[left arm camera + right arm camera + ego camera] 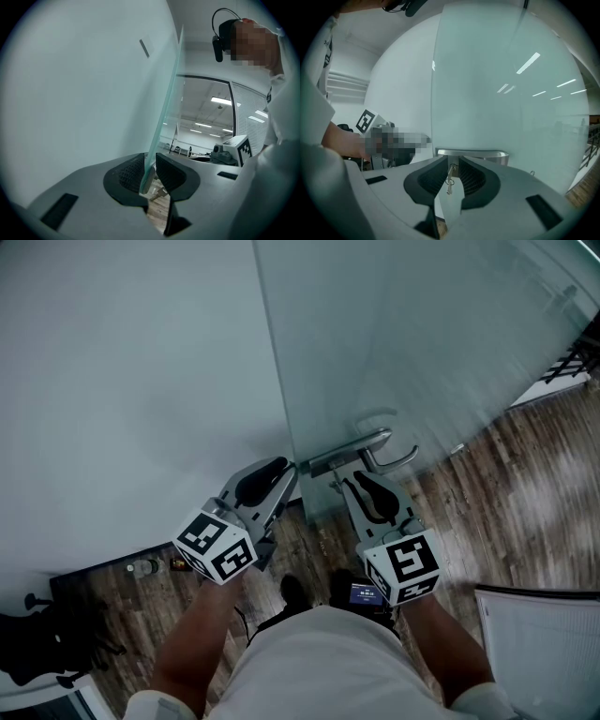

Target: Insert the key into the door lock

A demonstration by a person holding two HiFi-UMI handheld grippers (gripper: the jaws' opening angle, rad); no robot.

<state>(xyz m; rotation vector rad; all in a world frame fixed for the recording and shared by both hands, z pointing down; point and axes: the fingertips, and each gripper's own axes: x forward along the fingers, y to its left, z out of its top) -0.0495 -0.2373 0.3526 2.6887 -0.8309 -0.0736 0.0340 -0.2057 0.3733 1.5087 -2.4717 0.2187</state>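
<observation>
Grey-brown wood-plank floor [506, 512], streaked grain, frosted glass door leaf [422, 352] standing upright on it, small clear round object [142, 567] lying near the foot of the white wall [112, 381], black swivel-chair base [42, 638] at lower left, white slatted panel [544, 652] at lower right.

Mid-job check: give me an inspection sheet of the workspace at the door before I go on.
Surface: wood floor; no table.
Job's things: key upright between the right jaws, close to the metal handle of the glass door.
Clutter: small items on the floor by the wall.
Grippers: left hand-held gripper clamps the door's edge; right hand-held gripper looks closed on the key.
Cables: nothing seen.
Surroundings: white wall; black chair base at lower left.
</observation>
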